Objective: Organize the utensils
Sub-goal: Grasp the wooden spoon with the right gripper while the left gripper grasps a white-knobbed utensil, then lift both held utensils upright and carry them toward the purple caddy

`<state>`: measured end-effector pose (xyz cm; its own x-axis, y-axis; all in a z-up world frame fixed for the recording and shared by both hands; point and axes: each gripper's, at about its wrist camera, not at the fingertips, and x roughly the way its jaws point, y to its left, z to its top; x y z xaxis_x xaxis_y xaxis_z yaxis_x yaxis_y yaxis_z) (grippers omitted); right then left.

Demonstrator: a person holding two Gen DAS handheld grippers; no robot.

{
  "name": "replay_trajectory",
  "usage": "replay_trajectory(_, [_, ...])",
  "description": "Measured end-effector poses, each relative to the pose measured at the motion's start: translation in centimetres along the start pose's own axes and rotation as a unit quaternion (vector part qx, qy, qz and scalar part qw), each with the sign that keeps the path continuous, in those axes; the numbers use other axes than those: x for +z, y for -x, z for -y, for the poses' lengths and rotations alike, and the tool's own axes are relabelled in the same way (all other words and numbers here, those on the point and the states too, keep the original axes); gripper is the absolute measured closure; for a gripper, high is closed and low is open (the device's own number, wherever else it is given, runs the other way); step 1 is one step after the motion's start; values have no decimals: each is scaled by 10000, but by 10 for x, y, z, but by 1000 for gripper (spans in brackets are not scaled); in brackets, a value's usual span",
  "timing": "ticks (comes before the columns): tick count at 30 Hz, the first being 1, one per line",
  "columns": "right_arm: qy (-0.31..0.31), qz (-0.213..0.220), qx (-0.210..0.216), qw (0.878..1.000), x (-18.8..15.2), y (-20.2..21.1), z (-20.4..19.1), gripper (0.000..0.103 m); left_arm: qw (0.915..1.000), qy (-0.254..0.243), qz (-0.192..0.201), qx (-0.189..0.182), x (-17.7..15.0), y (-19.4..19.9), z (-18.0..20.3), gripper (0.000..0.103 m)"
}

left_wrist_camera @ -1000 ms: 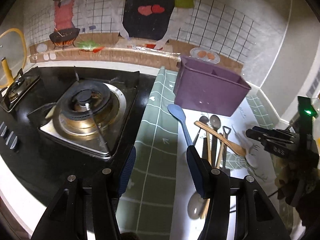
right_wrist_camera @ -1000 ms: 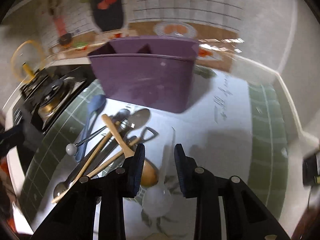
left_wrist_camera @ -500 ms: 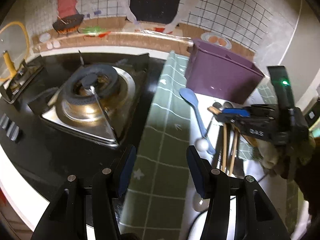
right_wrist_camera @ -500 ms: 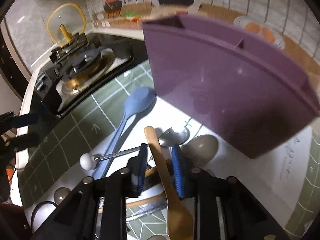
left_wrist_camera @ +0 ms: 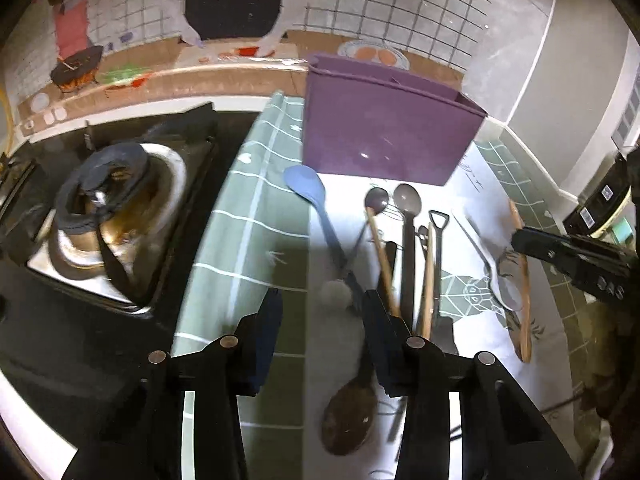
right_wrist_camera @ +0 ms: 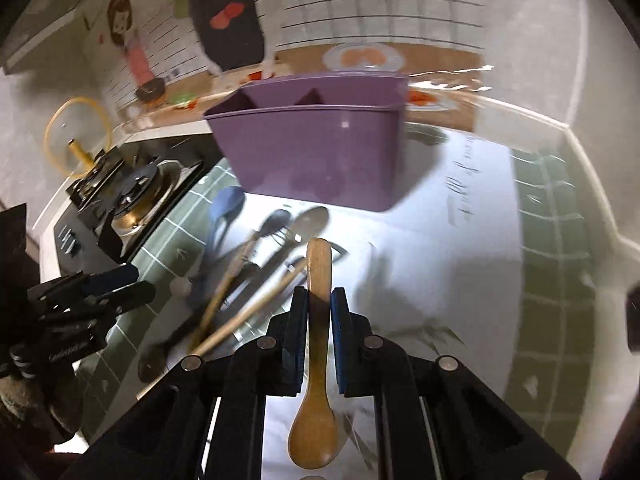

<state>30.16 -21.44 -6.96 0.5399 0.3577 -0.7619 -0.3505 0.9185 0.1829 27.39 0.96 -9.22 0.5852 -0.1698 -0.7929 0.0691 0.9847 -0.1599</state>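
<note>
Several utensils lie in a pile [left_wrist_camera: 400,248] on the white mat in front of the purple divided holder [left_wrist_camera: 384,136] [right_wrist_camera: 316,152]. Among them are a blue spoon [left_wrist_camera: 306,188] [right_wrist_camera: 226,208], dark spoons and wooden sticks. My right gripper [right_wrist_camera: 319,300] is closing on the handle of a wooden spoon [right_wrist_camera: 318,264], which its pads press. The spoon hangs bowl-down to the right of the pile [left_wrist_camera: 522,280]. My left gripper [left_wrist_camera: 322,304] hovers over the pile's left edge. Its jaws are closing with a white ball-ended utensil [left_wrist_camera: 336,294] between them, untouched.
A gas stove [left_wrist_camera: 112,208] fills the left side, with a yellow-rimmed glass lid [right_wrist_camera: 76,136] behind it. A green checked mat [left_wrist_camera: 248,200] lies between the stove and the white mat. A clear plastic spoon [left_wrist_camera: 504,284] lies at the right. The wall rises just behind the holder.
My right gripper dipped into the pile, closed on the wooden spoon and carried it off to the right. My left gripper came closer to the pile and its jaws narrowed.
</note>
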Motion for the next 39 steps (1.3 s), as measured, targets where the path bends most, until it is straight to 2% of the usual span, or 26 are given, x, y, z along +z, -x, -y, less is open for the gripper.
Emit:
replay_trajectory(2, [6, 86, -73, 9999, -8, 6, -5, 92, 9999, -17, -116, -109, 0, -9, 3, 62])
replay_trajectory(4, [2, 154, -81, 9998, -12, 12, -8, 92, 9998, -24, -208, -25, 1, -17, 7, 69])
replay_trajectory(11, [-95, 285, -121, 9995, -23, 21, -8, 92, 9991, 6, -419, 100, 5, -33, 8, 73])
replay_trajectory(14, [-108, 321, -161, 9993, -27, 22, -7, 92, 9990, 14, -402, 185, 6, -32, 7, 81])
replay_trajectory(16, [-162, 359, -153, 9991, -27, 24, -6, 92, 9994, -1, -276, 220, 6, -23, 6, 81])
replay_trajectory(20, [-296, 579, -142, 9978, -26, 36, -4, 92, 9992, -148, 240, 291, 12, 16, 5, 81])
replay_trajectory(24, [-420, 714, -158, 9964, -24, 48, -7, 92, 9970, -265, 713, 154, 29, 61, 3, 81])
replay_trajectory(28, [-431, 876, -220, 9950, -22, 60, -16, 92, 9953, -343, 900, 32, 41, 81, 3, 81])
replay_trajectory(34, [-379, 991, -376, 9936, -19, 74, -22, 92, 9948, -130, 967, -279, 49, 98, -4, 81])
replay_trajectory(37, [-364, 1122, -458, 9920, -4, 86, -22, 92, 9920, -232, 1194, -339, 65, 115, 2, 81])
replay_trajectory(39, [-267, 1284, -491, 9901, 16, 100, -23, 92, 9882, -345, 1438, -390, 89, 132, 8, 81])
